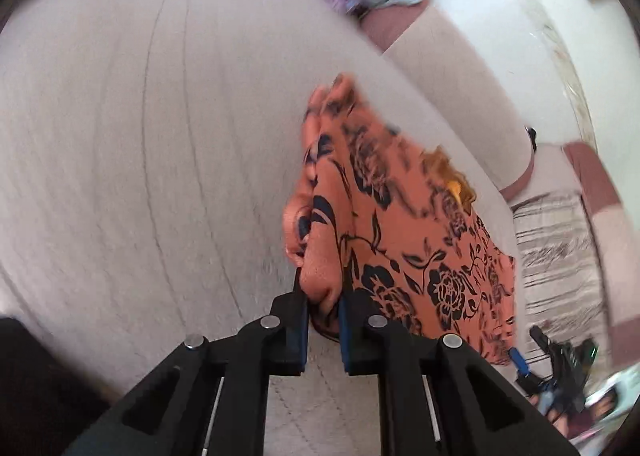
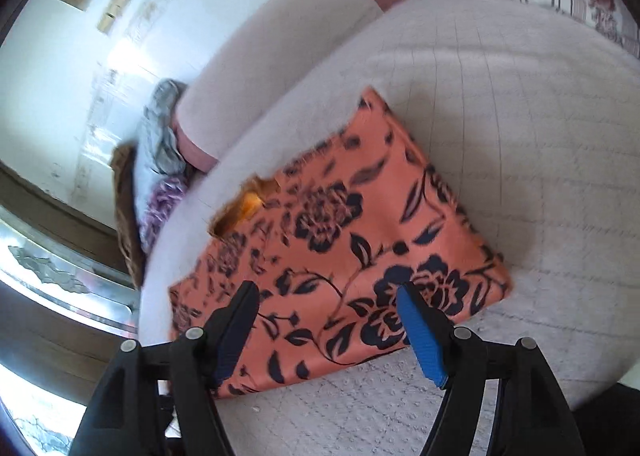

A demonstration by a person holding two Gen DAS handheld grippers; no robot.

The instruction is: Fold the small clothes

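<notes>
Now the left tongs (image 1: 323,298) pinch a bunched edge of the orange cloth with black flower print (image 2: 340,240), which lies folded on the pale quilted bed cover (image 2: 520,104); the right tongs (image 2: 326,298) are spread above it.

no readable text anywhere

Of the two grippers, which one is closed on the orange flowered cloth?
The left gripper: its pads pinch a bunched edge of the orange flowered cloth. The right gripper stands wide open above the same cloth, gripping nothing.
</notes>
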